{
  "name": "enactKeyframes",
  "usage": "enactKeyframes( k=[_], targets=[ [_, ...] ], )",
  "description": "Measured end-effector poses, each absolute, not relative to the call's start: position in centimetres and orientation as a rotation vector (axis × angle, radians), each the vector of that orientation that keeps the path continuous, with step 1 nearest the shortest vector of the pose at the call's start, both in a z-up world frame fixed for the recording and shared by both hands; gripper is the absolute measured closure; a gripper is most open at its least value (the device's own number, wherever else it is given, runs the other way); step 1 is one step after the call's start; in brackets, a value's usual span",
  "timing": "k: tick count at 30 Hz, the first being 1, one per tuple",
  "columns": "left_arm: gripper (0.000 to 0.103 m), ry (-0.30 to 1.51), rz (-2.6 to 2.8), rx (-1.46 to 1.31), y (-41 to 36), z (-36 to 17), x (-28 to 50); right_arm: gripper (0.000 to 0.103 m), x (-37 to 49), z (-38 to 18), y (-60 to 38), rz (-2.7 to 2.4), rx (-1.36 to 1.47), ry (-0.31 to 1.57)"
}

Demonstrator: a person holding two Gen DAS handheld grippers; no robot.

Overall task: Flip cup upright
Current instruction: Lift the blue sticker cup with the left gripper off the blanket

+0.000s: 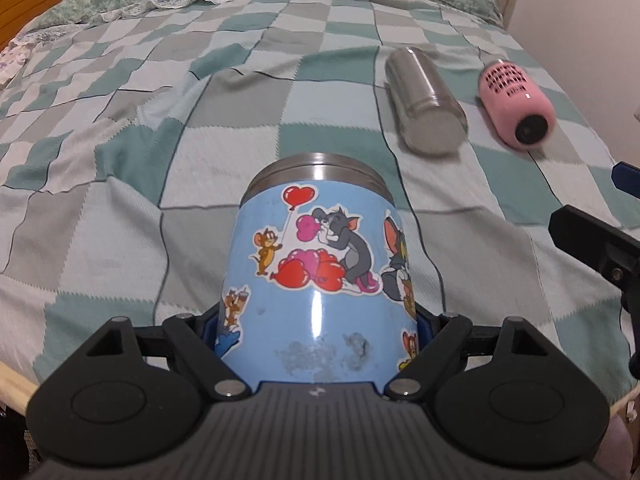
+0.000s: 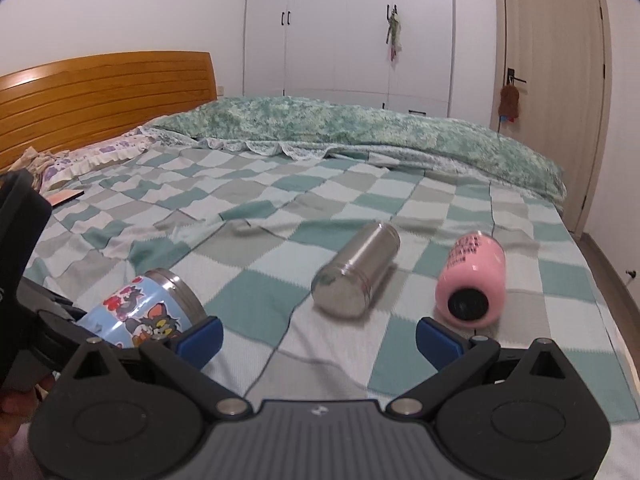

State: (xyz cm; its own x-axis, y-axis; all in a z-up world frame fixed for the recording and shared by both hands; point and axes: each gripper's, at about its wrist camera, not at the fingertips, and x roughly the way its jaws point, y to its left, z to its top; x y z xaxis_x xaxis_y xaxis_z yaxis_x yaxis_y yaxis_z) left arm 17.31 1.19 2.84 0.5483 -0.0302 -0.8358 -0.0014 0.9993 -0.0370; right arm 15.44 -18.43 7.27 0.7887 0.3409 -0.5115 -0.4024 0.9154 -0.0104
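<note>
The left hand-held gripper (image 1: 318,332) holds the blue cartoon cup (image 1: 320,280) tight between its two fingers, low in the middle of the left wrist picture. The cup's silver rim points away from the camera, out over the checked bed cover (image 1: 160,120). In the right wrist picture the same cup (image 2: 144,312) shows at the lower left, tilted, with its silver end up and to the right.

Near the middle, a silver cup (image 2: 356,272) lies on its side on the bed. Just to the right of it, a pink bottle (image 2: 472,284) also lies on its side, with its black end toward the camera.

The right hand-held gripper (image 2: 318,340) is spread wide with nothing between its blue fingertips (image 2: 200,336). It hangs above the bed, near the silver cup.
</note>
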Motion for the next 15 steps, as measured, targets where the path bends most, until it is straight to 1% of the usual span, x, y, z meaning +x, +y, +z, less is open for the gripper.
enactKeyframes(
  k=[8, 15],
  targets=[
    [0.018, 0.987, -0.022, -0.018, 0.4, 1.6, 15.7, 0.000, 14.7, 6.3, -18.9, 0.384, -0.109, 0.556],
    [0.017, 0.966, -0.036, -0.022, 0.7, 1.5, 15.4, 0.000, 14.4, 5.9, -18.6, 0.380, -0.101, 0.566]
  ],
)
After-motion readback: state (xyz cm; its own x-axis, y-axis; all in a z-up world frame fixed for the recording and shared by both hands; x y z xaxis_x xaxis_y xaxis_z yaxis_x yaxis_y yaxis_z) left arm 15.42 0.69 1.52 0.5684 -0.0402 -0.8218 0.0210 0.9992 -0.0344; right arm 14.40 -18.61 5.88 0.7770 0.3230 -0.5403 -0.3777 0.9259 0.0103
